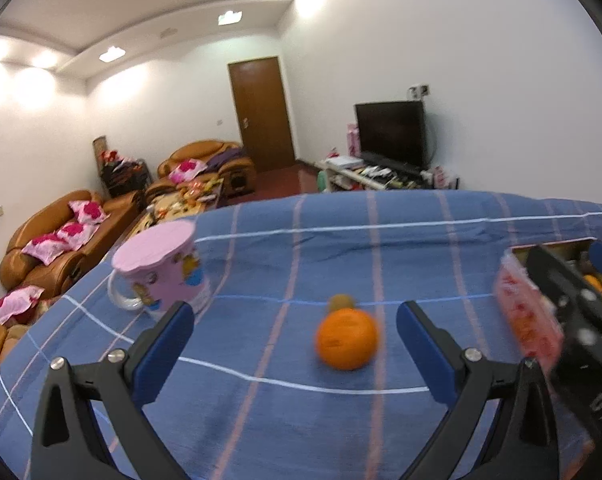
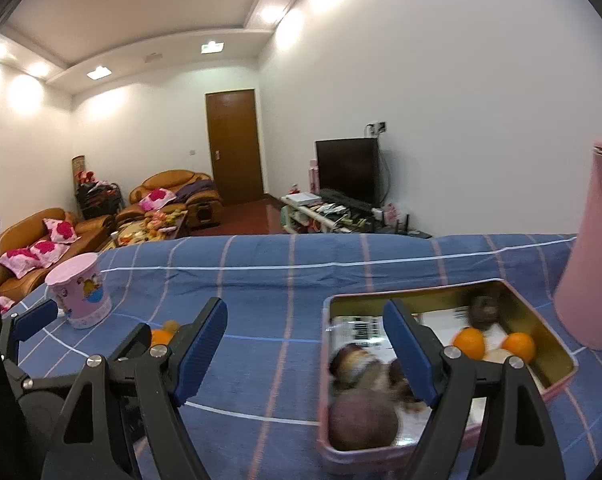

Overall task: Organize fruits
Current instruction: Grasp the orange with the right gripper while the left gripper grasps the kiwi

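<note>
An orange [image 1: 347,339] lies on the blue checked cloth [image 1: 301,248], with a small greenish-brown fruit [image 1: 341,303] just behind it. My left gripper [image 1: 295,332] is open and empty, its blue pads either side of the orange and a little short of it. My right gripper [image 2: 305,344] is open and empty above the left edge of a pink tin [image 2: 557,354]. The tin holds two oranges [image 2: 470,342], several dark round fruits [image 2: 363,418] and a pale one. The loose orange also shows in the right wrist view [image 2: 161,337].
A pink cartoon-print cup [image 1: 161,272] stands upside down at the table's left. A tall pink container [image 2: 593,256] stands right of the tin. My right gripper's body [image 1: 573,320] shows at the right of the left wrist view. Sofas and a TV are beyond the table.
</note>
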`<control>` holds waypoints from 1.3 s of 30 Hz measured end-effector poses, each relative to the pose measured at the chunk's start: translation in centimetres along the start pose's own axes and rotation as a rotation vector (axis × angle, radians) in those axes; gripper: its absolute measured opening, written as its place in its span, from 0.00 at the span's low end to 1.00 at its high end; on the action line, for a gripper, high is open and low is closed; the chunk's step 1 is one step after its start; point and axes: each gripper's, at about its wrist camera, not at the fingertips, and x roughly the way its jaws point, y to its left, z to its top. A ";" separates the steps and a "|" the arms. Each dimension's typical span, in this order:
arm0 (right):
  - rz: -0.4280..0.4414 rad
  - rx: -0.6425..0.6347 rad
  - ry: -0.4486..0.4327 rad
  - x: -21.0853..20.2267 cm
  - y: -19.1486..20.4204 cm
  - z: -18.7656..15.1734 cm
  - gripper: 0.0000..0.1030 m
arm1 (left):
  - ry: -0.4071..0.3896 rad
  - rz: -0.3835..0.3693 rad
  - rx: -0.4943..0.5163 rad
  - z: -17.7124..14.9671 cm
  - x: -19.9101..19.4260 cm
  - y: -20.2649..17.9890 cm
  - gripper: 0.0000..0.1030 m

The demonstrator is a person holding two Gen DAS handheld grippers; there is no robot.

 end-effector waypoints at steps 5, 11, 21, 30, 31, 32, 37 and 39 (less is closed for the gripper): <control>0.046 -0.024 0.064 1.9 2.1 0.0 0.79 | 0.071 0.085 -0.021 -0.2 2.2 3.4 1.00; 0.154 -0.031 0.192 5.0 4.9 -0.3 0.79 | 0.171 0.185 -0.104 -0.7 4.4 6.9 1.00; 0.292 -0.081 0.416 9.5 9.9 -1.6 0.66 | 0.247 0.244 -0.138 -1.3 5.9 8.2 0.99; 0.331 -0.073 0.516 11.4 10.6 -2.2 0.47 | 0.263 0.236 -0.120 -1.4 6.4 8.2 0.99; 0.325 -0.078 0.513 11.4 10.8 -2.2 0.47 | 0.263 0.237 -0.116 -1.4 6.5 8.2 0.99; 0.325 -0.079 0.513 11.3 10.8 -2.2 0.47 | 0.264 0.233 -0.112 -1.4 6.6 8.1 0.99; 0.312 0.014 0.472 10.7 8.5 -1.9 0.46 | 0.259 0.208 -0.085 -1.3 6.7 7.5 0.99; 0.261 0.051 0.421 10.1 7.0 -1.4 0.46 | 0.248 0.196 -0.067 -1.1 6.5 6.9 1.00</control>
